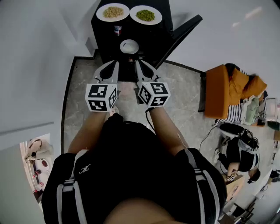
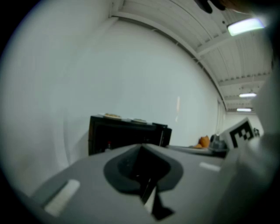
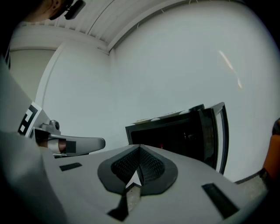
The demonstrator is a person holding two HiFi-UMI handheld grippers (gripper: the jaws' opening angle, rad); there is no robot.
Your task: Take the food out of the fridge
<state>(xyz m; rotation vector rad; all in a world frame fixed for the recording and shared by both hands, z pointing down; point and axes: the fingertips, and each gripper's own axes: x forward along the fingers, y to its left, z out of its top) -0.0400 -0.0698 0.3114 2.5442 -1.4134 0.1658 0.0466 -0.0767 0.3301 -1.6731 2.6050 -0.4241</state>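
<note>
Left tongs [image 1: 116, 64] and right tongs [image 1: 137, 63] — closed, empty — face a boxy black fridge [image 1: 148, 35].

Black fridge [image 1: 151, 37], door and all. On top, two white plates [image 1: 99, 10]: one carries pale yellow food [image 1: 113, 12], the other bright green food [image 1: 145, 15]. A white bowl [image 1: 129, 46] stands out against the black. The left claw [image 1: 114, 65] and right claw [image 1: 139, 65] are light grey, their cubes patterned in black-and-white squares. Grey marbled floor [image 1: 83, 92], orange seat [image 1: 221, 89], and the person's black top [image 1: 131, 175] has white stripes.
</note>
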